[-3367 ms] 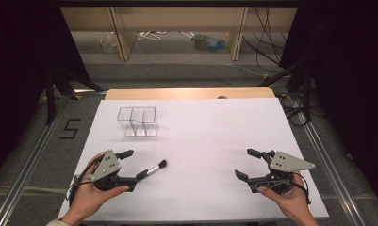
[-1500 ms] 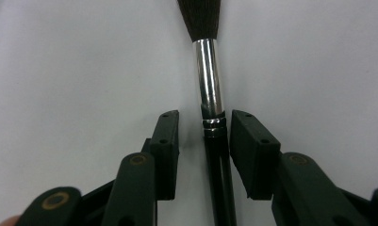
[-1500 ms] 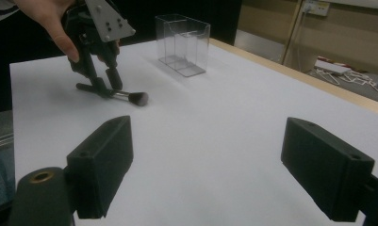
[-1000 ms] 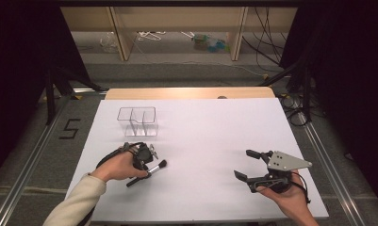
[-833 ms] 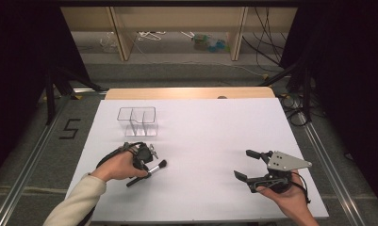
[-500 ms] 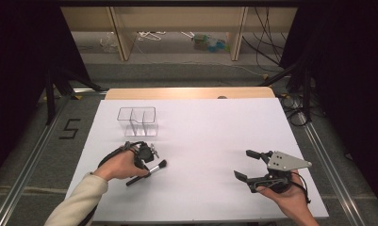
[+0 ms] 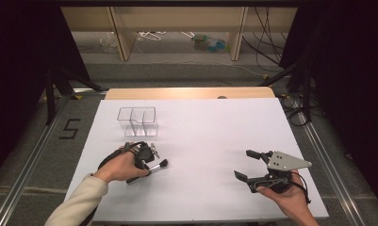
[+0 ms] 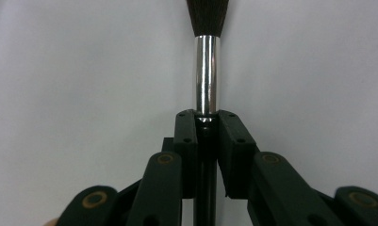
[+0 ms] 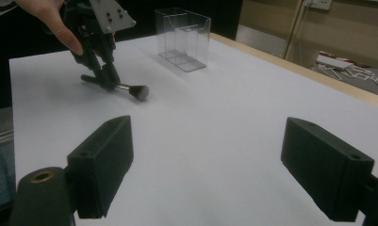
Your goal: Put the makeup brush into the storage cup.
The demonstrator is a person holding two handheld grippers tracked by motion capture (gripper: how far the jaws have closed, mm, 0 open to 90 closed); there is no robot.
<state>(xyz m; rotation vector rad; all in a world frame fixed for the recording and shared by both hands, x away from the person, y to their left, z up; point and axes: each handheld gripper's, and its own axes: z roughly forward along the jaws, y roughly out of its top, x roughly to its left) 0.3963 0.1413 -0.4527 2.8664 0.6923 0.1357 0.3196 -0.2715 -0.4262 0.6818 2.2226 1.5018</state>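
The left gripper (image 7: 148, 162) is closed on the makeup brush (image 7: 154, 167), having just finished closing. In the left gripper view its two pads clamp the black handle directly behind the silver ferrule (image 8: 207, 75), with the dark bristles (image 8: 208, 16) extending straight ahead of the fingertips. The brush lies flat on the white bench (image 7: 215, 136), directly beneath the left gripper, bristle end pointing away from the holding hand (image 7: 120, 165).

A clear divided container (image 7: 137, 121) stands on the bench beyond the left gripper, near it but apart from it.

The right gripper (image 7: 249, 165) is wide open and holds nothing; in the right gripper view bare bench surface lies between its two pads. It is well apart from the brush, which lies ahead and to the left of its jaws in that view, with the container farther off.
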